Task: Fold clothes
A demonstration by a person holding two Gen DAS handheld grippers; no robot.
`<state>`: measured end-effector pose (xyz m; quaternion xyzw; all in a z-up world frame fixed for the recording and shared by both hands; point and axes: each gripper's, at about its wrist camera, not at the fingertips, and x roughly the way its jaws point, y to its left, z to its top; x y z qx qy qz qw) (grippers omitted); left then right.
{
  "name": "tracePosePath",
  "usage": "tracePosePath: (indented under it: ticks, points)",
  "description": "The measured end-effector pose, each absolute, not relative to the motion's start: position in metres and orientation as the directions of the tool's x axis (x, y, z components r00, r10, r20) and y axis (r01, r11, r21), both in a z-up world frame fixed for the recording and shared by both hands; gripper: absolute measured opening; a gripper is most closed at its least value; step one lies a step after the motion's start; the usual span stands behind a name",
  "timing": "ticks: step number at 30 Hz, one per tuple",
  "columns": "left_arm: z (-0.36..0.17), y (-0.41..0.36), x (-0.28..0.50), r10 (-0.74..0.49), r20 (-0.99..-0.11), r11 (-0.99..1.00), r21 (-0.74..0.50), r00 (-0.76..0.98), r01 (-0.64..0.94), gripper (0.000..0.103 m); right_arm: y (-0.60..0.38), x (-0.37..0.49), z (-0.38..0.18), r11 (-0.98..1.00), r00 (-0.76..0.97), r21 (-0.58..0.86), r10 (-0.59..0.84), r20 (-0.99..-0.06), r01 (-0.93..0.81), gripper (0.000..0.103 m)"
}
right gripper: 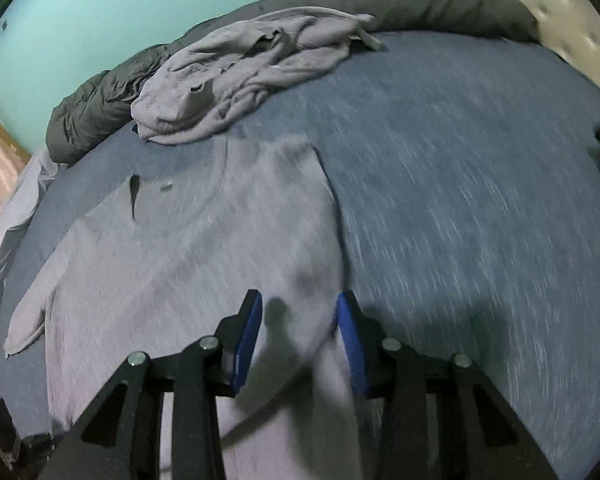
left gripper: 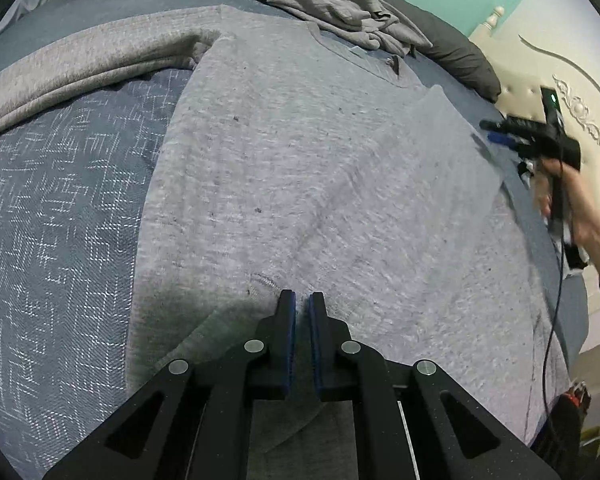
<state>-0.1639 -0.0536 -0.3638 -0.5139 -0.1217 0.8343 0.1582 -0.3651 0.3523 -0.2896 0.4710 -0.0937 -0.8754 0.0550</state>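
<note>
Left hand-held gripper [left gripper: 302, 300] is held low over the near hem of the grey shirt [left gripper: 300, 168], jaws narrowed to a slim gap with no cloth clearly pinched. Right hand-held gripper [right gripper: 300, 312] is kept wide at the shirt's side edge, presumably to take it for a fold. The shirt is spread flat on the bed [right gripper: 480, 200], one sleeve extended, lint specks visible.

light: dim, soft indoor, no glare | shadows: dark patch on the flat grey knit shirt [left gripper: 300, 184] before the left gripper [left gripper: 302, 300]; finger shadows between the right gripper [right gripper: 299, 300] pads | blur: right view streaked across the blue woven bedspread [right gripper: 460, 200], left view sharp | edges: heavy fisheye bending, black corners
</note>
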Motion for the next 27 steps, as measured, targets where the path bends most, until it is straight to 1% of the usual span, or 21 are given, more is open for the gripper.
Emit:
tracePosePath:
  ticks: [2, 4, 5, 7, 9, 10, 11, 12, 15, 17, 18, 20, 22, 24, 26, 27]
  points:
    - [-0.365, -0.053, -0.160, 0.390, -0.818, -0.920, -0.367, -0.422, -0.140, 0.008, 0.347, -0.382, -0.282, -0.990, -0.561, 0.144, -0.117, -0.820, -0.004, 0.038]
    - [-0.366, -0.052, -0.162, 0.392, -0.818, -0.919, -0.368, -0.421, -0.142, 0.008, 0.355, -0.392, -0.275, -0.989, -0.561, 0.127, -0.064, -0.825, -0.073, 0.038]
    - [-0.366, -0.051, -0.163, 0.393, -0.817, -0.919, -0.368, -0.421, -0.143, 0.008, 0.360, -0.395, -0.272, -0.984, -0.572, 0.141, -0.057, -0.819, -0.104, 0.038]
    - [-0.367, -0.050, -0.164, 0.395, -0.817, -0.918, -0.369, -0.421, -0.144, 0.008, 0.361, -0.399, -0.272, -0.983, -0.590, 0.170, -0.095, -0.802, -0.073, 0.038]
    - [-0.368, -0.049, -0.166, 0.397, -0.816, -0.917, -0.371, -0.421, -0.145, 0.008, 0.354, -0.408, -0.276, -0.982, -0.581, 0.191, -0.155, -0.799, -0.001, 0.037]
    - [-0.368, -0.050, -0.165, 0.400, -0.815, -0.916, -0.376, -0.419, -0.143, 0.008, 0.350, -0.412, -0.278, -0.980, -0.574, 0.196, -0.176, -0.800, 0.028, 0.034]
    - [-0.368, -0.050, -0.166, 0.401, -0.815, -0.915, -0.377, -0.418, -0.142, 0.008, 0.345, -0.418, -0.283, -0.978, -0.559, 0.204, -0.190, -0.807, 0.039, 0.027]
    - [-0.368, -0.049, -0.166, 0.401, -0.815, -0.915, -0.378, -0.417, -0.141, 0.008, 0.339, -0.425, -0.288, -0.976, -0.544, 0.211, -0.204, -0.814, 0.050, 0.024]
    - [-0.368, -0.051, -0.168, 0.402, -0.815, -0.915, -0.378, -0.416, -0.143, 0.008, 0.328, -0.449, -0.311, -0.983, -0.498, 0.176, -0.180, -0.848, 0.056, 0.018]
    - [-0.369, -0.052, -0.170, 0.403, -0.815, -0.914, -0.378, -0.416, -0.144, 0.008, 0.331, -0.462, -0.322, -0.985, -0.484, 0.165, -0.164, -0.859, 0.040, 0.015]
    - [-0.369, -0.052, -0.170, 0.403, -0.815, -0.914, -0.378, -0.415, -0.145, 0.008, 0.334, -0.466, -0.326, -0.986, -0.483, 0.163, -0.156, -0.862, 0.027, 0.008]
    - [-0.369, -0.053, -0.170, 0.406, -0.815, -0.913, -0.381, -0.414, -0.147, 0.008, 0.339, -0.474, -0.333, -0.987, -0.480, 0.158, -0.139, -0.866, 0.001, 0.004]
    - [-0.368, -0.054, -0.168, 0.408, -0.813, -0.912, -0.383, -0.415, -0.147, 0.008, 0.344, -0.478, -0.330, -0.991, -0.505, 0.131, -0.100, -0.858, -0.026, 0.004]
    - [-0.370, -0.052, -0.171, 0.408, -0.812, -0.912, -0.382, -0.417, -0.148, 0.008, 0.353, -0.481, -0.322, -0.987, -0.539, 0.151, -0.095, -0.837, -0.060, 0.004]
    - [-0.370, -0.054, -0.168, 0.409, -0.811, -0.912, -0.384, -0.418, -0.147, 0.008, 0.356, -0.480, -0.316, -0.971, -0.573, 0.239, -0.182, -0.799, -0.026, 0.005]
    - [-0.370, -0.056, -0.167, 0.410, -0.811, -0.911, -0.386, -0.418, -0.146, 0.008, 0.353, -0.483, -0.318, -0.971, -0.566, 0.238, -0.194, -0.801, -0.004, 0.005]
